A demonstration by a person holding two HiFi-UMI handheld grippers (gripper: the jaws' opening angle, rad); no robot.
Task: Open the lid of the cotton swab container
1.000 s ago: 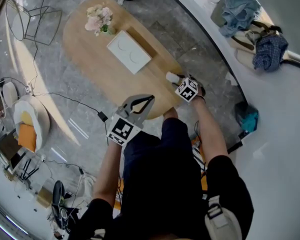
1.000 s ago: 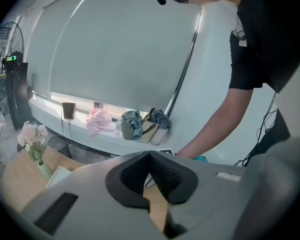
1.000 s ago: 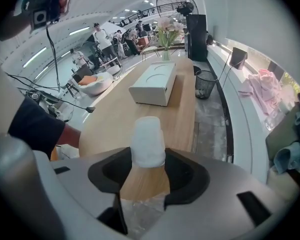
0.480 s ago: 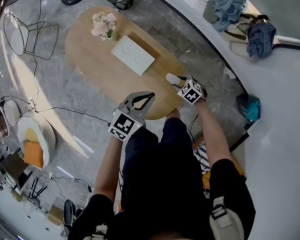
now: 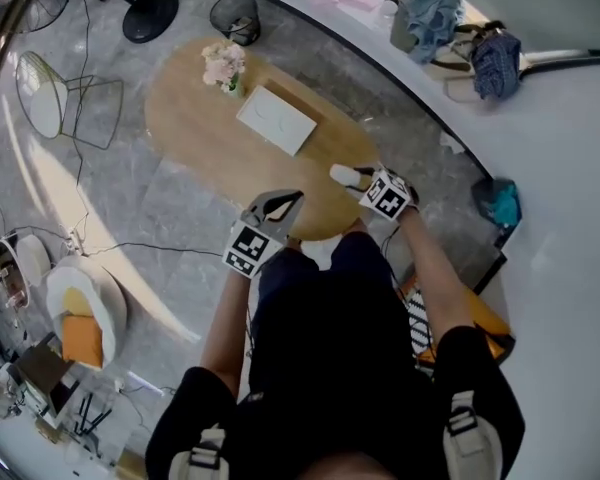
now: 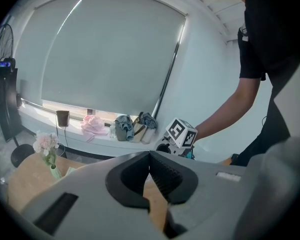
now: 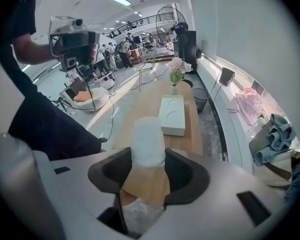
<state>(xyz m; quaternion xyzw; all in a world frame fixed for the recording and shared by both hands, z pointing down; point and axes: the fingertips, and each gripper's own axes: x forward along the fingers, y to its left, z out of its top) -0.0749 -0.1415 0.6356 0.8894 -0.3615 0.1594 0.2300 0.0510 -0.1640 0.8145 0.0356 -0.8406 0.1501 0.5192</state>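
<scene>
Raised since a second ago, the right hand-held gripper (image 7: 148, 156) is angled steeply down, clamped on the cotton swab container (image 7: 148, 136), a frosted white cylinder held over the desk (image 5: 200, 133) edge. The left hand-held gripper (image 6: 149, 156) is closed, empty.

Head view: high above the person, facing steeply down on the table (image 5: 200, 138) and the floor, wide and far. Left gripper view: low at the table's near end, close behind its jaws, facing roughly level toward the window (image 6: 105, 49). Right gripper view: above the table, tilted down along its length, with the container (image 7: 148, 140) very close. All three share the table and flowers (image 5: 225, 65). Head and right gripper views also share the box (image 5: 277, 120).
</scene>
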